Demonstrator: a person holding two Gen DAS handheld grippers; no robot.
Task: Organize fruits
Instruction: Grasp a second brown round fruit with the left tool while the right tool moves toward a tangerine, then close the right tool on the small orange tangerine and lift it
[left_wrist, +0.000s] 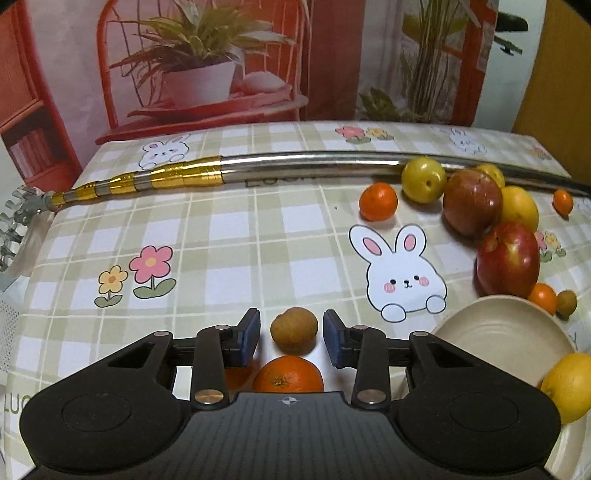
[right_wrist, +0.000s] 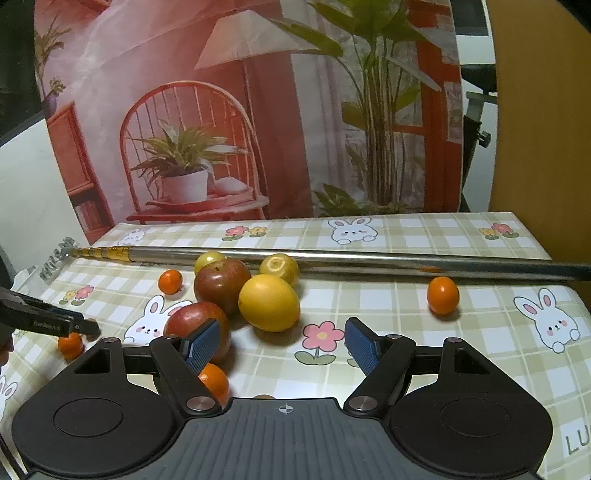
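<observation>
The left gripper (left_wrist: 291, 334) is open, and a small brown fruit (left_wrist: 294, 329) lies on the table between its two blue pads (left_wrist: 250, 334) with a gap on each side – the pads do not touch it. Just behind this fruit, close to the gripper body, sits an orange (left_wrist: 289, 374). To the right of the gripper stands a beige bowl (left_wrist: 506, 334), and a lemon (left_wrist: 570, 386) rests against its near rim.

The other fruits make a loose group at the right part of the tablecloth (left_wrist: 236, 236): two red apples (left_wrist: 508, 258), a yellow-green fruit (left_wrist: 424, 179), a yellow citrus (left_wrist: 519, 207) and a few small oranges (left_wrist: 378, 201). A long metal pole (left_wrist: 314, 164) with gold bands lies across the far side of the table, and some of the fruits are just beside it.

The right gripper (right_wrist: 282, 345) is open wide and holds nothing. It is over the cloth, with a printed flower (right_wrist: 320, 338) between its fingers. A big lemon (right_wrist: 269, 302) and an apple (right_wrist: 221, 283) lie just in front of it – a second apple (right_wrist: 188, 321) is partly hidden behind its left finger. One small orange (right_wrist: 443, 294) lies alone to the right, well apart from the group. At the left edge of this view the tip of the left gripper (right_wrist: 79, 326) shows above another small orange (right_wrist: 70, 345).
</observation>
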